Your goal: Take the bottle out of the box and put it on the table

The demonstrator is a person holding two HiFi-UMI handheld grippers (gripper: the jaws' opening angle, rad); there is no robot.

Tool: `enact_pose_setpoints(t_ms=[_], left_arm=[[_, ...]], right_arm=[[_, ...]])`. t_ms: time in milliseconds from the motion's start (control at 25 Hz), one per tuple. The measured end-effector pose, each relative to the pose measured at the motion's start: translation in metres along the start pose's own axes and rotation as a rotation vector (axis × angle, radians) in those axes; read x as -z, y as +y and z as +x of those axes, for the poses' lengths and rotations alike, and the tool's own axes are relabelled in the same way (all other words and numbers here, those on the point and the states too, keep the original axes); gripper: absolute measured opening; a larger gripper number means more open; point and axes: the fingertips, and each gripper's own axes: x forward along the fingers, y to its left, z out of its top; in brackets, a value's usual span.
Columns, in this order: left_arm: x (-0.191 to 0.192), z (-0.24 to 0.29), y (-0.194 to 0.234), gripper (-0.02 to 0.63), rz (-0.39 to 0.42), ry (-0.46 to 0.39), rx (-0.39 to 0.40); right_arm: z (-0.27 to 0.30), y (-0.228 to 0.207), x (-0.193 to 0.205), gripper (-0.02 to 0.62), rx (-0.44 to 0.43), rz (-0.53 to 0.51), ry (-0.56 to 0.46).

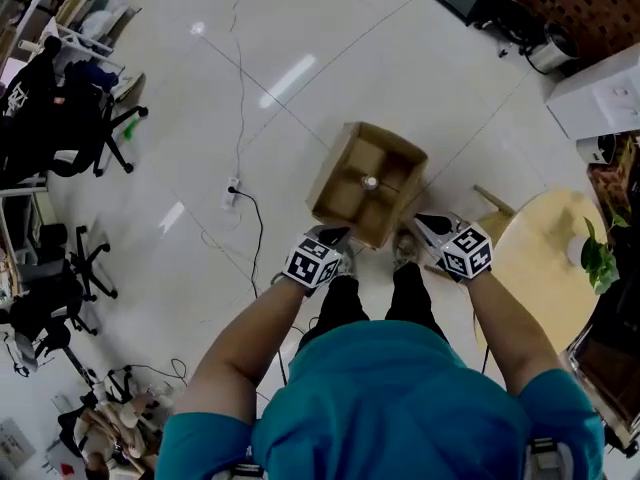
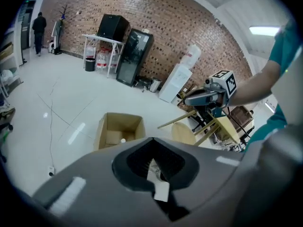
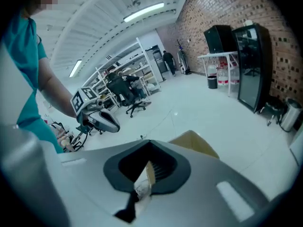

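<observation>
Two hand-held grippers hang over an open cardboard box (image 1: 335,196) that stands on a pale tiled floor (image 1: 400,58), seen from the head view. The left gripper (image 1: 333,236) is near the box's near-left corner and the right gripper (image 1: 424,224) is by its near-right corner; neither touches the box. In its own view, each gripper's jaws meet tip to tip with nothing between them, so both are clenched and empty. The person holding them wears a teal shirt (image 1: 400,408), with both forearms stretched forward.

The bottle (image 1: 370,181) stands upright inside the box, near its middle, showing only a pale cap from above. The left gripper view shows the same cap low inside the box, against the far wall.

A round wooden table (image 1: 540,258) stands to the right of the box, near it but apart from it, and carries a small green plant (image 1: 598,253) at its far-right edge. On the floor to the left of the box lies a power strip (image 1: 231,192) with a dark cable running toward the person. Black office chairs (image 1: 70,138) stand well apart at the far left. The left gripper view shows a brick wall (image 2: 165,22) at the far side of the room.
</observation>
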Motion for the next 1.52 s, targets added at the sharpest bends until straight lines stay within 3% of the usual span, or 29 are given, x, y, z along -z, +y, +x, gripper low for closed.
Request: enact_pose_setpoints(t_ms=[120,320,440,600,720,1120,1240,1440,1520], left_arm=[[0.023,0.075,0.030,0.008,0.021,0.092,-0.025],[0.063,0.176,0.104,0.064,-0.091,0.178,-0.038],[0.105,0.242,0.145,0.096,-0.112,0.264,-0.057],[0.148,0.330,0.201,0.147,-0.073,0.351,-0.090],[0.184,0.375,0.219,0.166,-0.015,0.415,-0.082],[0.248,0.481,0.263,0.214,0.190,0.525,-0.155],[0.271,0.491,0.266,0.225,0.210,0.554,-0.162],[0.276,0.512,0.289,0.225,0.242,0.558,-0.183],[0.278,0.517,0.293,0.189,0.268,0.563,-0.207]], right_arm=[[0.042,-0.059,0.044,0.002,-0.032,0.030,0.048],[0.137,-0.135,0.110,0.002,-0.017,0.032,0.174],[0.190,-0.171,0.178,0.002,-0.001,0.082,0.232],[0.253,-0.212,0.256,0.002,-0.010,0.103,0.267],[0.279,-0.223,0.296,0.002,-0.025,0.122,0.280],[0.319,-0.261,0.368,0.002,-0.009,0.177,0.266],[0.325,-0.254,0.388,0.002,-0.006,0.182,0.255],[0.348,-0.262,0.395,0.002,-0.035,0.158,0.258],[0.351,-0.263,0.396,0.002,-0.034,0.154,0.260]])
